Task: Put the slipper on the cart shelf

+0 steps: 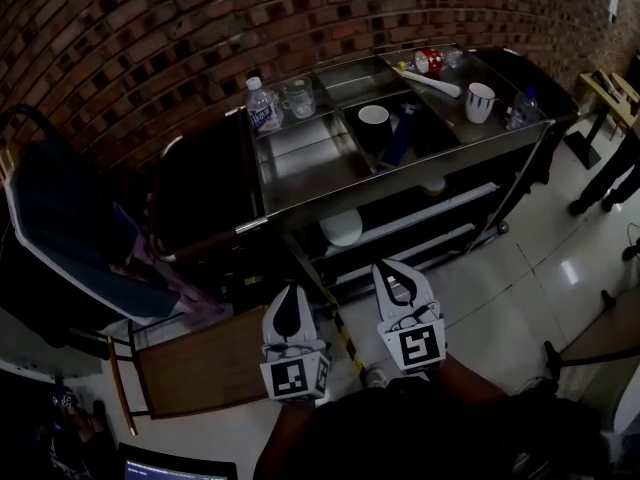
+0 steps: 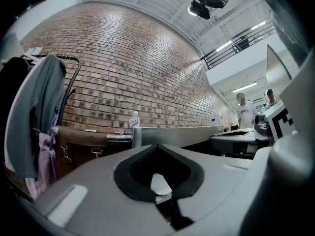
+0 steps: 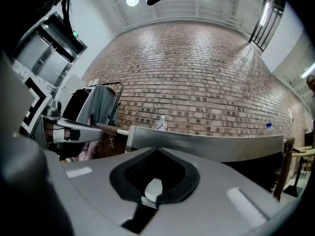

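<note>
No slipper shows in any view. The steel cart [image 1: 300, 183] stands against the brick wall, and a white round object [image 1: 343, 226] rests on its lower shelf [image 1: 440, 213]. My left gripper [image 1: 291, 290] and right gripper [image 1: 392, 266] hover side by side over the floor in front of the cart, pointing at it. In the left gripper view the left gripper [image 2: 157, 147] is shut with nothing in it. The right gripper view shows the right gripper [image 3: 156, 150] shut and empty too.
On the cart top are a water bottle [image 1: 262, 105], a glass jar [image 1: 298, 96], a dark cup [image 1: 374, 118], a white mug [image 1: 480, 101] and a red can [image 1: 428, 61]. A rack with hanging clothes [image 1: 70, 228] and a brown bag [image 1: 195, 368] stand left. A person's legs [image 1: 605, 178] are far right.
</note>
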{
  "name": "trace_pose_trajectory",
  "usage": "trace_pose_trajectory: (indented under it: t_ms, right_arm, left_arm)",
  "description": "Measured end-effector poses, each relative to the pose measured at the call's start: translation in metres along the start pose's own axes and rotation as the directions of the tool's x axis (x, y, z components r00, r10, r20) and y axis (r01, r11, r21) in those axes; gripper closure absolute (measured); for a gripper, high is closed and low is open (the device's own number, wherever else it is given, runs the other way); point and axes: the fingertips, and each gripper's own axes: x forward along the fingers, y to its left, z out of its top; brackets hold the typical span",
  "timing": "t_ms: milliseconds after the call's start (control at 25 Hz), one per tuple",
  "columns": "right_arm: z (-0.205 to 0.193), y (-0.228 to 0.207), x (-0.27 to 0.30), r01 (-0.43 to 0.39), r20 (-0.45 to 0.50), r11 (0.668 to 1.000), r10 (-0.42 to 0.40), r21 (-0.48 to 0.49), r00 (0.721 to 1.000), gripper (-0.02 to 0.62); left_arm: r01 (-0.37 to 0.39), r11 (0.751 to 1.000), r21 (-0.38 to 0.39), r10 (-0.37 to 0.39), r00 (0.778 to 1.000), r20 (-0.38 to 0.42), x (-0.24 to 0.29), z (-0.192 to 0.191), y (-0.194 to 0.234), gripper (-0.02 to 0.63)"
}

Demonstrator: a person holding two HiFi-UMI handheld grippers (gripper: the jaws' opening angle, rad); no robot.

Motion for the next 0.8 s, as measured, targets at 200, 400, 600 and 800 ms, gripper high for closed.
trace_pose_trajectory:
  t_ms: [200,400,600,800]
  right_arm:
    - [0.0027,0.0032,-0.0004,0.004,0.001,1.0,-0.004,-0.026,1.0,0.594]
    - [0.0042,0.0036,0.0013,0.009,0.01,0.999,-0.009,-0.039,1.0,0.594]
    - [0.0005,0.0,0.0047,0.02,0.006,1.0,-0.02,0.0,1.0,0.594]
    - [0.0017,-0.0039,0.0085,0.029,0.013,1.0,-0.029,-0.008,0.999,0.594]
  left_arm:
    - [0.013,1.0,0.011,-0.013,1.0,0.007,-0.0015,0.0029,-0.0058,0.591]
    - [0.015,1.0,0.017,-0.015,1.0,0.001,-0.0009,0.0014,-0.0059,0.591]
    - [0.009,1.0,0.005,-0.009,1.0,-0.012,0.0019,-0.0014,-0.0032,0.591]
    - [0.005,1.0,0.004,-0.005,1.0,-0.005,0.0053,-0.0011,-0.0017,0.591]
